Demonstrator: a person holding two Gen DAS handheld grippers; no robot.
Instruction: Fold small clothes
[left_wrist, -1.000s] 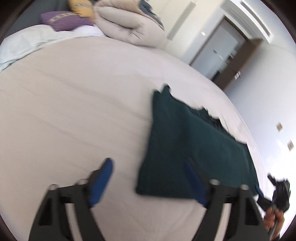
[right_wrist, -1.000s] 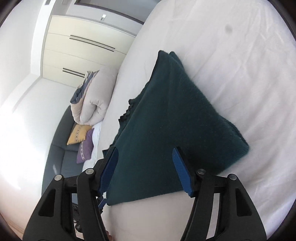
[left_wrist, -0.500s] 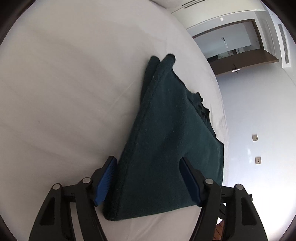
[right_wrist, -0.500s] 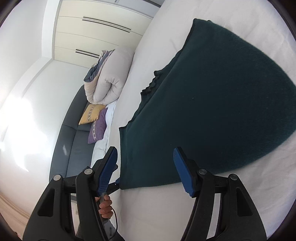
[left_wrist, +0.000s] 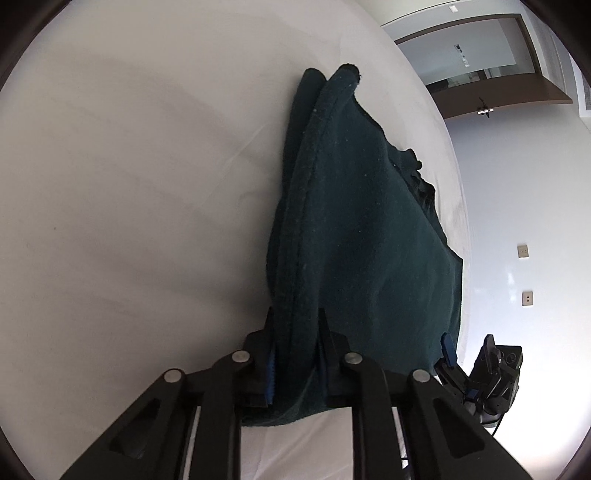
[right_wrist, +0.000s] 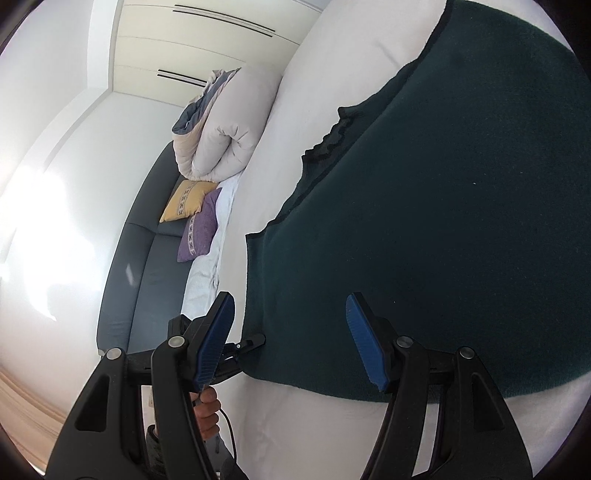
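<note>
A dark green fleece garment (left_wrist: 362, 236) lies folded on the white bed (left_wrist: 129, 166). My left gripper (left_wrist: 295, 332) is shut on the garment's near corner, with the doubled edge pinched between its blue pads. In the right wrist view the same garment (right_wrist: 443, 206) fills the right half. My right gripper (right_wrist: 291, 328) is open, its blue pads astride the garment's near edge, touching nothing. The left gripper shows in the right wrist view (right_wrist: 247, 341) at the garment's corner, and the right gripper shows in the left wrist view (left_wrist: 461, 362).
A rolled beige duvet (right_wrist: 225, 129) lies at the head of the bed. A yellow cushion (right_wrist: 186, 199) and a purple cushion (right_wrist: 199, 229) rest on a grey sofa (right_wrist: 147, 280). A doorway (left_wrist: 480, 55) is beyond the bed.
My left gripper has closed on the garment's near corner; it was open around it half a second ago. My right gripper has moved closer to the garment's edge and stays open.
</note>
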